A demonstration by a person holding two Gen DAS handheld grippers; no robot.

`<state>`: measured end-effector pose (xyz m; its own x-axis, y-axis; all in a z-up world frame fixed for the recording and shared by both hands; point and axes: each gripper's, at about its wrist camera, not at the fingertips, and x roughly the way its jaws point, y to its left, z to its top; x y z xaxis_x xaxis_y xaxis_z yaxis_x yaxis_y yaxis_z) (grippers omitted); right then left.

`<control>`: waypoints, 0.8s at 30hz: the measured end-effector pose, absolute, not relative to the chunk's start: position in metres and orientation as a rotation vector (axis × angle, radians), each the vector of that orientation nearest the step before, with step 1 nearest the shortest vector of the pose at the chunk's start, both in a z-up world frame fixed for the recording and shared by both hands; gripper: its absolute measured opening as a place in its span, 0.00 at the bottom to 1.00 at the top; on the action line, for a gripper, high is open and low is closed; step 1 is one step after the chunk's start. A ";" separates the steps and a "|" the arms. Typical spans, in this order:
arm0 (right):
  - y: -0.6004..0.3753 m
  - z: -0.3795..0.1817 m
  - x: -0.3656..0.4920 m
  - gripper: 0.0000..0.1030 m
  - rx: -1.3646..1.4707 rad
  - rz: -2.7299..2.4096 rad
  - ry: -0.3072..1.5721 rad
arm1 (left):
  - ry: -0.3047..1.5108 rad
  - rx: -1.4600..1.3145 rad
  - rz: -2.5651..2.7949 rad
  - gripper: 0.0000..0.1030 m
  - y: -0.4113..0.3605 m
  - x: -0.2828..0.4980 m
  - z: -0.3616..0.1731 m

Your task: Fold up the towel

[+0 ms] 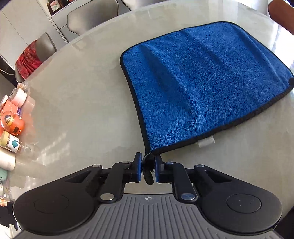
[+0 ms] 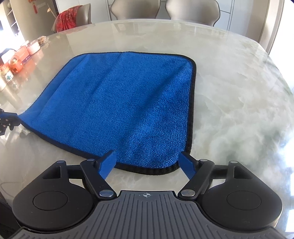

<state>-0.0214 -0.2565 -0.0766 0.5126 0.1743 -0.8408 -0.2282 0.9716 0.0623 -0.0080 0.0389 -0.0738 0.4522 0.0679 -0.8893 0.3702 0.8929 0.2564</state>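
Note:
A blue fleece towel (image 1: 198,80) with black edging lies spread on the pale marble table (image 1: 82,103). My left gripper (image 1: 148,164) is shut on the towel's near corner, the black hem pinched between its blue pads. In the right wrist view the same towel (image 2: 125,108) lies flat ahead, its left corner drawn to a point where the left gripper (image 2: 9,119) holds it at the frame's edge. My right gripper (image 2: 148,161) stands open just above the towel's near edge, close to the near right corner, with nothing between its fingers.
Jars, tins and an orange toy (image 1: 12,125) crowd the table's left edge. Grey chairs (image 2: 193,11) stand along the far side, one draped with red cloth (image 2: 68,16). A white tag (image 1: 206,141) sticks out from the towel's hem. A person's arm (image 1: 281,14) shows at the top right.

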 end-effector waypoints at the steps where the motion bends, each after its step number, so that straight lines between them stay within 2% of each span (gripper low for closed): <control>1: -0.257 -0.076 -0.021 0.76 -0.057 0.242 1.005 | 1.103 0.458 -0.195 0.14 0.041 -0.009 -0.072; 6: -0.264 -0.075 -0.021 0.77 -0.020 0.228 1.007 | 1.092 0.434 -0.176 0.17 0.049 -0.003 -0.057; 9: -0.268 -0.073 -0.020 0.82 0.031 0.208 1.009 | 1.072 0.413 -0.158 0.18 0.052 0.002 -0.047; 15: -0.283 -0.070 -0.020 0.82 0.152 0.136 1.003 | 1.030 0.370 -0.123 0.22 0.060 0.011 -0.027; 17: -0.293 -0.069 -0.021 0.79 0.229 0.114 0.991 | 1.017 0.364 -0.112 0.24 0.062 0.013 -0.021; 19: -0.302 -0.070 -0.022 0.69 0.304 0.115 0.979 | 1.005 0.367 -0.103 0.25 0.065 0.015 -0.014; 20: -0.305 -0.070 -0.021 0.68 0.331 0.116 0.976 | 1.001 0.362 -0.102 0.26 0.065 0.016 -0.013; 24: -0.312 -0.072 -0.019 0.56 0.396 0.117 0.961 | 0.974 0.336 -0.096 0.35 0.072 0.020 0.000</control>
